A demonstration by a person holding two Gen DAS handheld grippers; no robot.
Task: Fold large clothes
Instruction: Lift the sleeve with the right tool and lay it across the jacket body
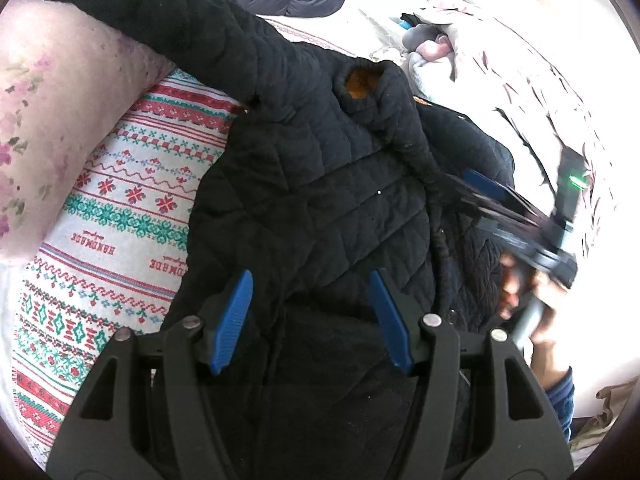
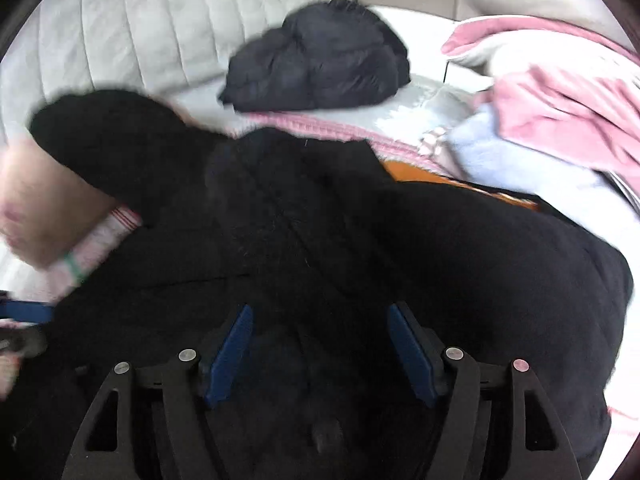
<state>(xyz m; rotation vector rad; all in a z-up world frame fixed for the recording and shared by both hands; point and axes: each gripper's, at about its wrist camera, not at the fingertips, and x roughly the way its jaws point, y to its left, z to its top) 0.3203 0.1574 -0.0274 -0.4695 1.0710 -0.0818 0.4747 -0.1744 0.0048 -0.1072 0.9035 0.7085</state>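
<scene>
Nearest to us, at six o'clock in the left wrist view, our left gripper (image 1: 310, 322) has its blue pads apart, with nothing pinched between them. The black quilted jacket (image 1: 312, 184) lies directly beneath and beyond it, spread over a patterned blanket (image 1: 120, 200) that shows at nine o'clock. At three o'clock our right gripper (image 1: 486, 194) reaches in over the jacket's far edge, blurred by motion. In its own view, the right gripper (image 2: 320, 354) also stands with pads apart over black cloth, gripping nothing.

We judge the risk to be this: with neither gripper clamped, the thick sleeve (image 1: 168, 28) at eleven o'clock could slump back open, undoing the fold. The padding is springy, so it may resist staying flat.

Farther off, at twelve o'clock, a dark puffer coat (image 2: 316, 60) waits on the bed.
</scene>
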